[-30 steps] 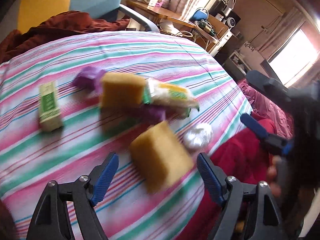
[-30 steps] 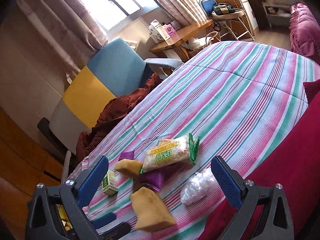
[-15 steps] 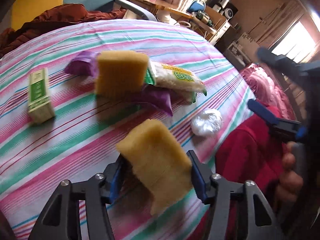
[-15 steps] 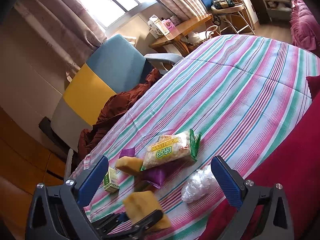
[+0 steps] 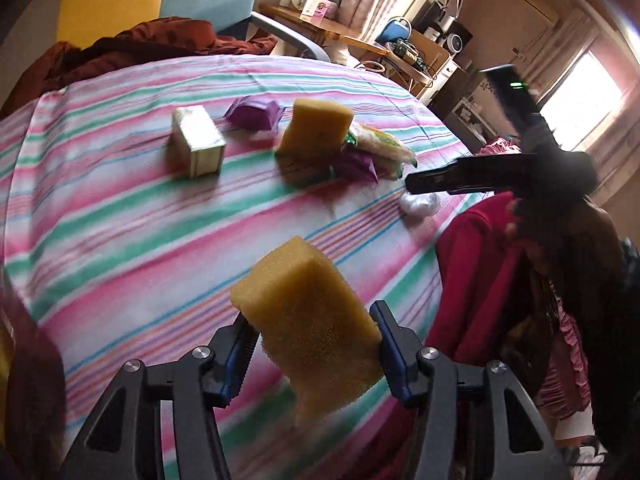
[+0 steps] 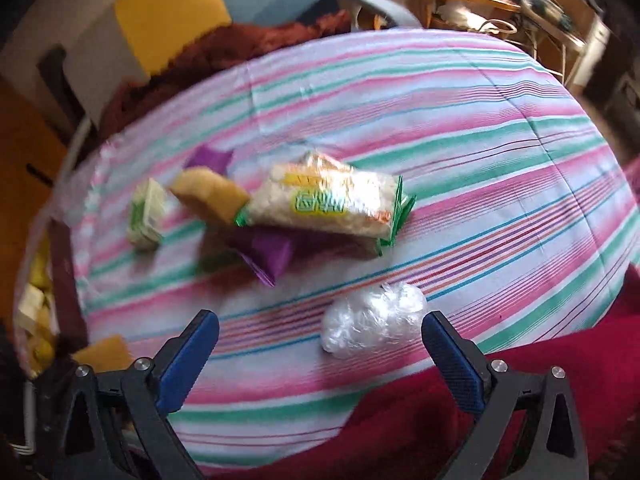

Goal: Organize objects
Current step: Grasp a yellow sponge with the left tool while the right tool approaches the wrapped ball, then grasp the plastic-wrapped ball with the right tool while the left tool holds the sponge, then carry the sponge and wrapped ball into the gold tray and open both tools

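Note:
My left gripper [image 5: 314, 332] is shut on a yellow sponge [image 5: 310, 316] and holds it above the striped cloth [image 5: 120, 220]. A second yellow sponge [image 5: 316, 128] stands farther back, beside a purple packet [image 5: 256, 114], a green-and-white snack bag [image 5: 380, 144] and a small green carton [image 5: 196, 142]. My right gripper [image 6: 320, 344] is open just above a crumpled clear plastic ball [image 6: 374, 324]. In the right wrist view the snack bag [image 6: 324, 204], sponge [image 6: 208, 196], purple packet [image 6: 268, 254] and carton [image 6: 146, 212] lie behind the ball.
A red cloth [image 6: 440, 420] covers the near edge. A brown blanket [image 5: 140, 48] and a blue-and-yellow chair [image 6: 208, 8] stand behind the table. A container with yellow things [image 6: 36, 300] sits at the left edge. The right gripper's body [image 5: 500, 172] shows in the left wrist view.
My left gripper closed on the near sponge and lifted it off the cloth. My right gripper swung down and closer, now over the plastic ball.

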A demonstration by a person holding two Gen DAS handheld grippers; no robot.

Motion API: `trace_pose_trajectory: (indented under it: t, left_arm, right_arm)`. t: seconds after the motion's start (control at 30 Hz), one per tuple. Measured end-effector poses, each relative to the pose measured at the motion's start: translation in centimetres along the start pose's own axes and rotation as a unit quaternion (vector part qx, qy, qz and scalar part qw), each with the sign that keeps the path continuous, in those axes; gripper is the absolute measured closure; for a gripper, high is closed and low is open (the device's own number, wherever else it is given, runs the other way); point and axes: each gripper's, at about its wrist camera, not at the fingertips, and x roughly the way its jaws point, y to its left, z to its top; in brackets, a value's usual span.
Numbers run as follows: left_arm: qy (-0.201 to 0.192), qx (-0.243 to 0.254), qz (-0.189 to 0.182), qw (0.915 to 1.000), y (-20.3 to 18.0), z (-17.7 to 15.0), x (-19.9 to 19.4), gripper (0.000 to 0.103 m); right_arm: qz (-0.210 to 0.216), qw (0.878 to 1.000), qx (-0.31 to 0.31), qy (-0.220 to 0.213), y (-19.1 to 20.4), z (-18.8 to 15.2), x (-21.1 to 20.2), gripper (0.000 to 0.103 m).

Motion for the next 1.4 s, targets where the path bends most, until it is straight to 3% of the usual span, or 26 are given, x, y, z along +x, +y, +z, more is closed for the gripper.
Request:
trace_pose_trajectory:
  t: [0.03, 0.13, 0.5, 0.53, 0.63, 0.77, 0.97, 1.23, 1.4]
  left_arm:
    - [-0.001, -0.002, 0.002, 1.0000, 0.1, -0.4, -0.3, 0.046]
    - [0.001, -0.009, 0.009, 0.9999, 0.7, -1.2, -0.9, 0.046]
    - [-0.006, -0.027, 0.015, 0.9995, 2.0, -2.3, -1.7, 0.045]
    - [-0.007, -0.028, 0.015, 0.9995, 2.1, -2.5, -1.7, 0.045]
    - [-0.008, -0.033, 0.014, 0.9993, 2.3, -2.8, -1.6, 0.045]
    - [-0.016, -0.033, 0.017, 0.9992, 2.2, -3.0, -1.8, 0.046]
    - [-0.042, -0.036, 0.022, 0.9982, 2.2, -3.0, -3.2, 0.046]
    - [-0.100, -0.069, 0.043, 0.9917, 4.3, -3.2, -8.2, 0.046]
    - [-0.137, -0.106, 0.093, 0.9805, 8.3, -3.9, -13.0, 0.046]
  right_arm:
    - [-0.013, 1.000, -0.015, 0.017, 0.3, 0.2, 0.7, 0.007]
    - [-0.064, 0.996, -0.028, 0.062, 0.1, 0.7, 2.8, 0.008]
    - [-0.112, 0.985, -0.022, 0.126, -1.4, 1.0, 5.0, 0.008]
    - [-0.117, 0.985, -0.021, 0.124, -1.4, 1.0, 5.0, 0.011]
    - [-0.132, 0.985, -0.024, 0.109, -1.7, 0.9, 4.8, 0.037]
    - [-0.142, 0.985, -0.041, 0.088, -1.3, 0.5, 4.0, 0.038]
    - [-0.106, 0.993, -0.045, 0.016, -0.7, -1.0, -0.5, 0.038]
    - [-0.002, 0.992, -0.097, -0.078, 8.4, -1.3, -3.3, 0.038]
    - [0.074, 0.982, -0.146, -0.097, 16.5, -2.2, -3.2, 0.038]
